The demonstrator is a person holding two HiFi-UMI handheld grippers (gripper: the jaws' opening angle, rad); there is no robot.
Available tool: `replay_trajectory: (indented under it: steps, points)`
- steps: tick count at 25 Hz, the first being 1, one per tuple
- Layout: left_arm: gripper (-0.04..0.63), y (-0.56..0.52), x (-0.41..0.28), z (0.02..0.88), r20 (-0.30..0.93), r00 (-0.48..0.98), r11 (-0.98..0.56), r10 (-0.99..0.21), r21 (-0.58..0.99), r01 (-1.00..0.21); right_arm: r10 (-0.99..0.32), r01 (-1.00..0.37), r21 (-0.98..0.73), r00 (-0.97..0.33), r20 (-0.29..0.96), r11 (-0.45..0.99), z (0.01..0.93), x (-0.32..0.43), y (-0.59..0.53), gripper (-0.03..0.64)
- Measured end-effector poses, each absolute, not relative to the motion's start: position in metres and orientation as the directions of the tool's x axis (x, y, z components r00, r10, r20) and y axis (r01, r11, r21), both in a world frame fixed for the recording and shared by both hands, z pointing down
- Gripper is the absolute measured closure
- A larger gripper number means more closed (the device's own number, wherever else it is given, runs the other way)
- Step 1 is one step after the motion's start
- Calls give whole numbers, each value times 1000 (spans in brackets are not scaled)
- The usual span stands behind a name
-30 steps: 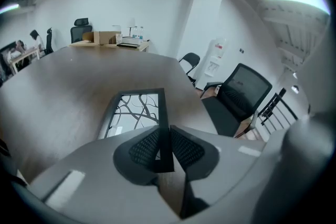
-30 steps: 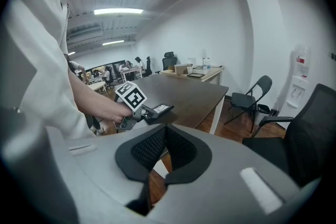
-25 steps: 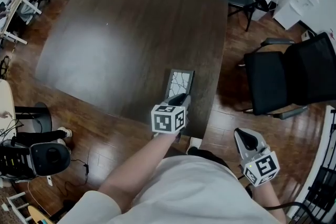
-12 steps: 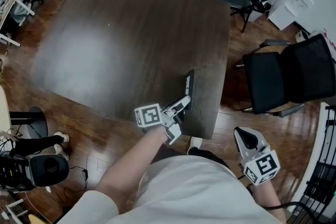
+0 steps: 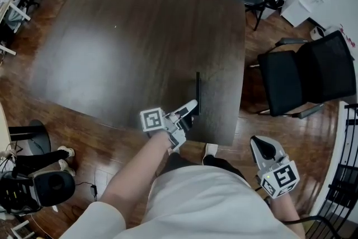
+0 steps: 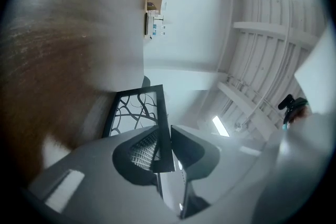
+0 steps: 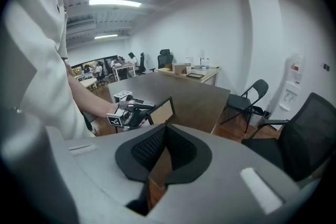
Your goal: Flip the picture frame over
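**Picture frame (image 5: pixel 197 92) held on edge**

The frame was kept upright, edge-on, at the dark table (image 5: pixel 128 36), close to its near right corner. Its near end was clamped between the jaws of the left gripper (image 5: pixel 192 107). The right gripper (image 5: pixel 263 149) was held off the table, jaws pressed together on nothing.

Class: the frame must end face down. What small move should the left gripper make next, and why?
Probably roll the left gripper so the picture frame tips picture-side down onto the table. The frame stands on edge, jaws shut on its near end, so the flip looks only half done.
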State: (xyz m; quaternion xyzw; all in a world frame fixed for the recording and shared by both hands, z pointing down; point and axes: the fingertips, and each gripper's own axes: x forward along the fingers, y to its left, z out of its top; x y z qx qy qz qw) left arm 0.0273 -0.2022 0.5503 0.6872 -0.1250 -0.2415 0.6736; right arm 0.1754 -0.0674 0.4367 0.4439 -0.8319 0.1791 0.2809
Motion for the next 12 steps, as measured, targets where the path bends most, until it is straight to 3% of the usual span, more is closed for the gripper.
replay_trajectory:
  steps: [12]
  points:
    - [498,-207,8,558,-140,901,-94,-410,989,111,-649,-864,-50,-414,638,502,437,157,-58,614]
